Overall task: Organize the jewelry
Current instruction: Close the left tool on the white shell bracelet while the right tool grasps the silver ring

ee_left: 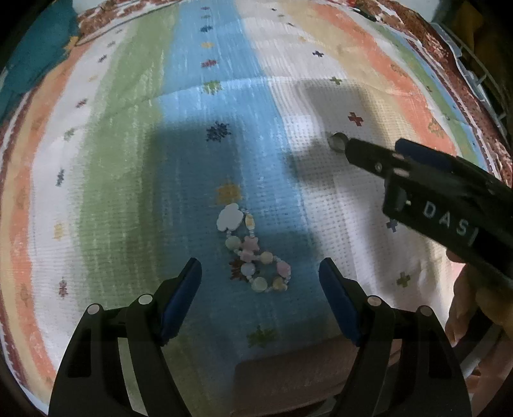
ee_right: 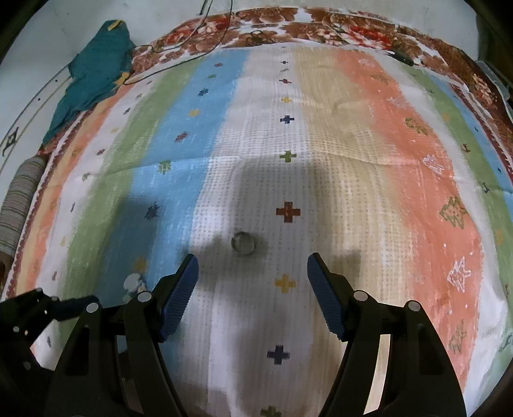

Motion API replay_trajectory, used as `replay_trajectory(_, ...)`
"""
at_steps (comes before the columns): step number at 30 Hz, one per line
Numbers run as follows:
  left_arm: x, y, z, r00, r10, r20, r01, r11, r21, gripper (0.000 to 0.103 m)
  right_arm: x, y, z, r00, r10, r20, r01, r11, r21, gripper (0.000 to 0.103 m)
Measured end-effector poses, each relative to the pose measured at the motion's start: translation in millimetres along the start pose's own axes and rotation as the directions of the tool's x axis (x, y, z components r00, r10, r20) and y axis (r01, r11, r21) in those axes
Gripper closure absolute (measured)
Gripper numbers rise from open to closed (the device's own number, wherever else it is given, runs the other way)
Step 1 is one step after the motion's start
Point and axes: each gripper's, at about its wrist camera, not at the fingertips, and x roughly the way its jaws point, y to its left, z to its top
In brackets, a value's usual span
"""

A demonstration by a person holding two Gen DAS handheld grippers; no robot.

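A pastel beaded bracelet with a white cloud-shaped charm lies on the blue stripe of the striped cloth. My left gripper is open, its blue-padded fingers on either side of the bracelet, just above it. A small silver ring lies on the white stripe. My right gripper is open and empty, just short of the ring. In the left wrist view the right gripper comes in from the right, its tip beside the ring. A bit of the bracelet shows in the right wrist view.
A teal cloth lies bunched at the far left edge, with thin cables over a floral bedspread. A striped roll lies at the left. A pinkish box sits below the left gripper. A white wire rack stands at the right.
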Motion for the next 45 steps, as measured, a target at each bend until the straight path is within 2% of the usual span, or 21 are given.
replay_trajectory(7, 10.5, 2.9, 3.5, 1.0, 0.009, -0.021, -0.009, 1.0, -0.005, 0.029, 18.5, 5.5, 6.5, 1.0, 0.003, -0.028, -0.003, 1.0, -0.015, 0.033)
replay_trajectory(13, 18.7, 8.2, 13.6, 0.998, -0.042, -0.042, 0.04, 0.998, -0.045, 0.03, 33.5, 8.1, 8.2, 0.998, -0.022, -0.056, 0.02, 0.999, -0.04, 0.033)
replay_trajectory(16, 23.3, 7.1, 16.6, 0.999, -0.024, -0.044, 0.023, 0.999, -0.037, 0.033, 36.2, 7.9, 10.0, 0.998, -0.023, -0.052, 0.02, 0.999, -0.046, 0.033)
replay_trajectory(19, 27.1, 1.1, 18.1, 0.999, 0.017, -0.041, -0.018, 1.0, -0.014, 0.043, 38.3, 5.0, 11.1, 0.998, -0.041, -0.048, 0.039, 0.998, -0.041, 0.046)
replay_trajectory(21, 27.8, 0.5, 19.8, 0.998, 0.046, -0.041, -0.046, 0.999, -0.011, 0.062, 38.6, 1.4, 11.4, 0.998, -0.045, -0.052, 0.044, 0.999, -0.028, 0.053)
replay_trajectory(22, 27.8, 1.9, 20.7, 0.998, 0.05, -0.041, -0.05, 0.999, -0.017, 0.068, 38.4, 0.2, 11.6, 0.998, -0.045, -0.053, 0.043, 0.999, -0.028, 0.063)
replay_trajectory(23, 27.6, 4.0, 21.2, 0.997, 0.057, -0.042, -0.058, 0.998, -0.026, 0.079, 38.0, -1.8, 11.8, 0.998, -0.039, -0.058, 0.037, 0.999, -0.025, 0.075)
replay_trajectory(24, 27.1, 5.2, 21.2, 0.998, 0.055, -0.042, -0.056, 0.998, -0.028, 0.082, 37.6, -4.4, 11.8, 0.997, -0.04, -0.064, 0.039, 0.999, -0.018, 0.081)
replay_trajectory(25, 26.5, 6.6, 21.2, 0.998, 0.05, -0.041, -0.051, 0.998, -0.027, 0.082, 37.4, -5.9, 11.5, 0.997, -0.039, -0.068, 0.038, 0.999, -0.013, 0.083)
replay_trajectory(31, 19.0, 9.4, 16.7, 0.999, 0.043, -0.017, -0.044, 0.999, -0.029, 0.084, 32.4, -9.8, 8.4, 0.998, -0.009, -0.059, 0.01, 1.0, 0.008, 0.083)
replay_trajectory(32, 14.4, 8.3, 18.0, 0.999, 0.049, -0.003, -0.049, 0.998, -0.027, 0.092, 30.5, -9.4, 7.8, 0.998, -0.009, -0.055, 0.009, 1.0, 0.006, 0.083)
replay_trajectory(41, -23.1, 4.1, -1.7, 0.998, 0.021, 0.059, -0.02, 1.0, -0.01, 0.092, 0.2, -11.5, -1.4, 1.0, -0.012, -0.005, 0.012, 1.0, 0.008, 0.083)
replay_trajectory(45, -26.0, 3.6, 3.8, 0.997, 0.005, 0.083, -0.004, 1.0, -0.012, 0.092, -8.1, -10.4, -8.7, 1.0, -0.019, -0.003, 0.019, 1.0, 0.0, 0.083)
